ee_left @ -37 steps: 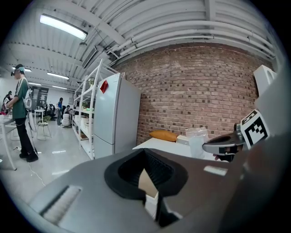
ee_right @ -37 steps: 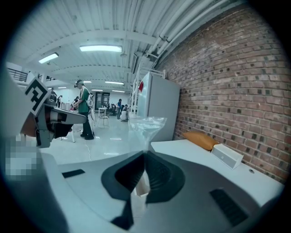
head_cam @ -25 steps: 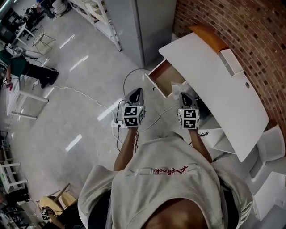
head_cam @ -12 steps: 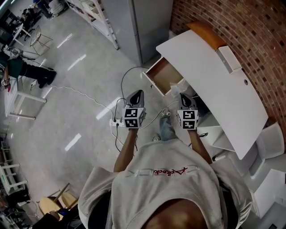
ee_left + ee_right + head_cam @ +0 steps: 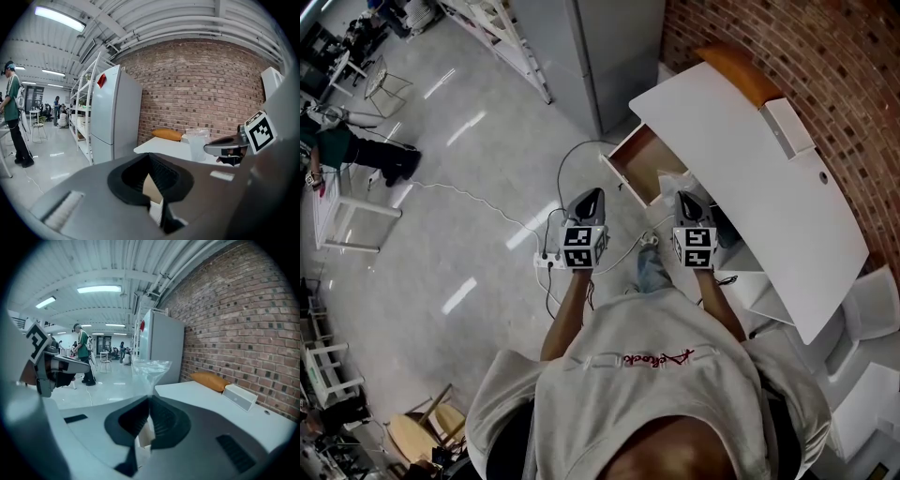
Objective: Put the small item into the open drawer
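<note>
My right gripper (image 5: 687, 199) (image 5: 149, 397) is shut on a small clear plastic bag (image 5: 150, 370), which sticks up from its tips. In the head view the bag (image 5: 670, 180) hangs at the near right corner of the open wooden-lined drawer (image 5: 637, 161) of the white desk (image 5: 750, 178). My left gripper (image 5: 589, 194) (image 5: 149, 155) is shut with nothing in it, held over the floor just left of the drawer. The left gripper view shows the right gripper (image 5: 229, 146) with the bag (image 5: 197, 140) beside it.
On the desk lie an orange cushion (image 5: 741, 73) and a white box (image 5: 789, 127). A grey refrigerator (image 5: 609, 47) stands behind the drawer, beside a brick wall. A power strip with cables (image 5: 548, 260) lies on the floor. Shelving (image 5: 502, 28) and a person (image 5: 342, 141) are far left.
Both grippers stay almost where they were, level with the drawer's front. A jeans leg has come into view between my arms.
</note>
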`<state>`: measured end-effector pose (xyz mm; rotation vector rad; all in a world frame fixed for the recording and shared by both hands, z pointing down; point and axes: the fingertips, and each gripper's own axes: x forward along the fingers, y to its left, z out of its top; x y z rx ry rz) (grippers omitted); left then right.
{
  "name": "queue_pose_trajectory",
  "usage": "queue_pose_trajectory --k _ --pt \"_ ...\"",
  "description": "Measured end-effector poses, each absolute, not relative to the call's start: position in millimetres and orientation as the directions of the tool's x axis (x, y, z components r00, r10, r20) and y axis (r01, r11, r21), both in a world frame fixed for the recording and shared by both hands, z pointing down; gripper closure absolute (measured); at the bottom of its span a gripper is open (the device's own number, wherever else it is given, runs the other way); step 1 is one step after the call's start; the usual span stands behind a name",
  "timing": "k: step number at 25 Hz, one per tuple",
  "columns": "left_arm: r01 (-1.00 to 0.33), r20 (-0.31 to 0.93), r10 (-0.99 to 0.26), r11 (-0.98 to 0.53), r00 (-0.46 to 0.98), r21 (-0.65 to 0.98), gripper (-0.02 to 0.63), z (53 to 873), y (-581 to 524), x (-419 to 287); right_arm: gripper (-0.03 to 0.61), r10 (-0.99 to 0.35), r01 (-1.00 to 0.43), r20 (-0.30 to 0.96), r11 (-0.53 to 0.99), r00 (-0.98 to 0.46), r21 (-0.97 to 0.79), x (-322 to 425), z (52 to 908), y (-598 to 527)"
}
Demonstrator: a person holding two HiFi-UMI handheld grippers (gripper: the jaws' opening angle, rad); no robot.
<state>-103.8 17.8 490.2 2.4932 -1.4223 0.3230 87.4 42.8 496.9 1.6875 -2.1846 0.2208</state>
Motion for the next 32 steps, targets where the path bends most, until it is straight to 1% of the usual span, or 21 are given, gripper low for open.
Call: queue_pose_trajectory --k 8,16,23,32 --pt "-0.874 0.318 -0.817 -0.477 0.481 0.096 0.604 486.8 -52.2 -93.0 0.566 -0.897 -0.952 0.368 0.295 -0.245 0.085 96.2 491.3 -31.3" --pt "-0.875 0.31 -0.822 -0.479 0.477 0.075 0.605 473.4 -124.9 -64.6 0.566 -0.897 -0.945 0.347 0.319 -0.274 0.076 115.7 475.3 -109.4" --pt "-0.89 0.289 -0.846 -0.452 0.449 0.06 0.604 459.5 -190.5 -44.8 0.566 -0.893 -0.934 0.328 0.349 -0.307 0.075 135.9 466.6 -178.5" --pt "-0.905 0.302 -0.857 -0.421 0.417 0.055 0.604 464.5 -244.0 -21.6 0.566 -0.872 -0.919 0.347 0.389 -0.346 0.061 157.4 475.8 -237.7"
